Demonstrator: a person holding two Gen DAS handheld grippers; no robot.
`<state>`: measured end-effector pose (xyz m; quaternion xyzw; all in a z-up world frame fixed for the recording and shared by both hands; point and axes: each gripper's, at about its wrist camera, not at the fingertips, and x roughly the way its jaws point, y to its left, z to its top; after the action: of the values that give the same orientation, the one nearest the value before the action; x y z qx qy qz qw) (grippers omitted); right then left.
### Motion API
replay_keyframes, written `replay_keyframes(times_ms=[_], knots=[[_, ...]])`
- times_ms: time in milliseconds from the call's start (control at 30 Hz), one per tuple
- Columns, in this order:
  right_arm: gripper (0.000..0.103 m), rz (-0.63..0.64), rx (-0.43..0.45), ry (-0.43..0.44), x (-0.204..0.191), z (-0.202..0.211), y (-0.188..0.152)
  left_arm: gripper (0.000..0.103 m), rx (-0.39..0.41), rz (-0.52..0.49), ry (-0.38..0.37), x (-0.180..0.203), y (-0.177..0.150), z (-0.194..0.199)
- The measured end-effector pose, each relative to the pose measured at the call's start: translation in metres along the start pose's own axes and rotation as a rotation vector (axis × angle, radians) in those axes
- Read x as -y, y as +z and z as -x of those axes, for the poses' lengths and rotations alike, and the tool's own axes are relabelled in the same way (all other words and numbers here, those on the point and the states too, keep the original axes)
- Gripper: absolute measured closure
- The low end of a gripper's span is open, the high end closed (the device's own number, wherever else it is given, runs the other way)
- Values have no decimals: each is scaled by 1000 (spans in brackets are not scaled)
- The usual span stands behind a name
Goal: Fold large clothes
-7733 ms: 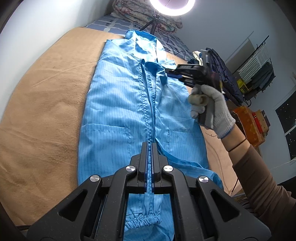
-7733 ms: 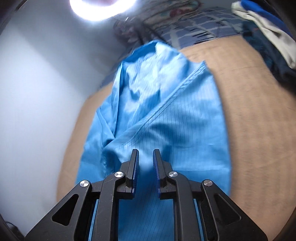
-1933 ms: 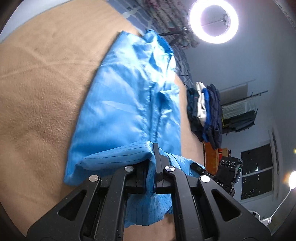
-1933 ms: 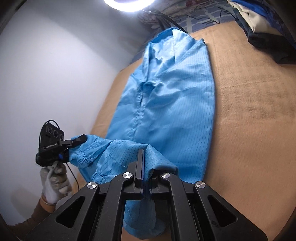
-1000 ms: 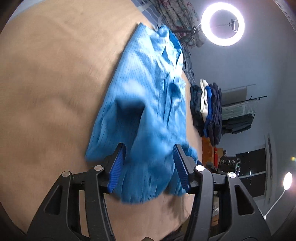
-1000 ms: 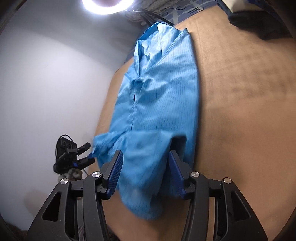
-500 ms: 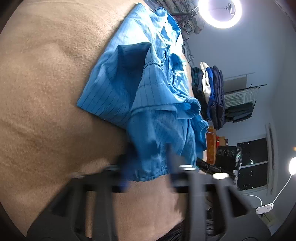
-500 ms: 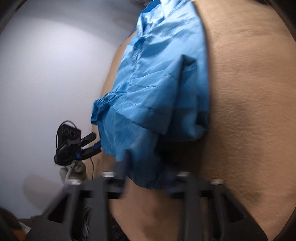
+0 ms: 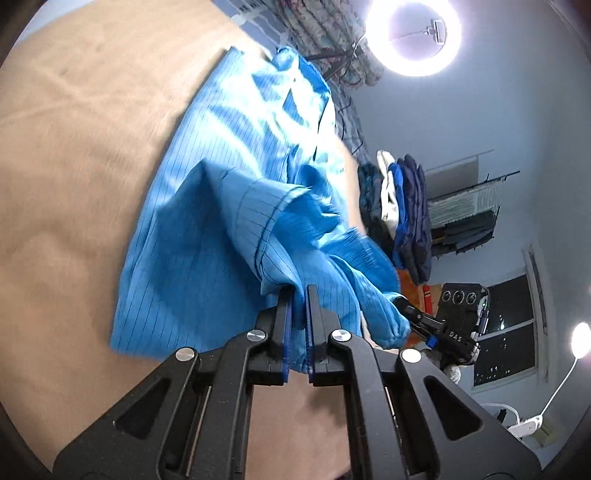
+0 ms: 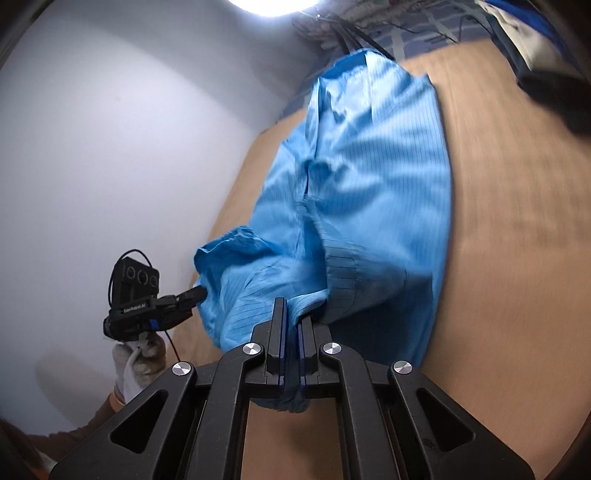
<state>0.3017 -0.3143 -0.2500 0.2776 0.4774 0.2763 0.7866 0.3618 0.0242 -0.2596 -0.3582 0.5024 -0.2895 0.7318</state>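
left tongs (image 9: 299, 295): clamped on a bunched fold of the blue coat (image 9: 207, 206)
right tongs (image 10: 291, 310): clamped on another fold of it
coat: near end lifted, rest flat on the tan blanket (image 9: 55, 177)
beyond: ring light (image 9: 413, 35), clothes pile (image 9: 402, 210)

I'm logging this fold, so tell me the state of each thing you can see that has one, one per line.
Left tongs: shut on the blue coverall.
Right tongs: shut on the blue coverall.
Blue coverall: near end doubled back and lifted, far end flat on the tan blanket.
Ring light: on.
Clothes stack: piled at the bed's edge, untouched.
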Motion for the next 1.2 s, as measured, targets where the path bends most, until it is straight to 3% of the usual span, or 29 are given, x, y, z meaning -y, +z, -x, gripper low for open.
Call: replay_keyframes(times_ms=[267,300,333,367,400,467,533,567,667,800,1033,1133,1200], knots=[[99,-7,23,-74,10,-23,48,99,74,28,-4,6,42,-20],[99,-16,34,-90,11,-23,52,95,82,36,0,7,48,-21],[99,-26,41,-101,12,-24,58,83,90,39,2,6,52,-20],[94,-33,43,-104,14,-23,61,75,106,45,6,7,57,-19],[82,-50,52,-108,16,-21,66,60,125,53,10,6,60,-16],[63,-56,85,-110,18,-16,72,49,176,73,9,5,67,-7],[48,-45,138,-104,17,-6,77,49,204,77,-11,3,71,1],[45,-41,160,-89,18,1,78,49,213,70,-6,2,72,5],[45,-24,175,-118,19,13,77,49,226,8,77,0,69,10],[48,34,127,-213,24,16,58,49,162,-52,191,-17,57,4],[58,-14,29,-233,51,-4,26,79,42,-100,271,-37,32,-25],[75,-1,-8,-254,52,-20,21,91,43,-131,298,-36,23,-24],[92,27,-24,-278,49,-26,19,99,52,-137,314,-35,21,-22]])
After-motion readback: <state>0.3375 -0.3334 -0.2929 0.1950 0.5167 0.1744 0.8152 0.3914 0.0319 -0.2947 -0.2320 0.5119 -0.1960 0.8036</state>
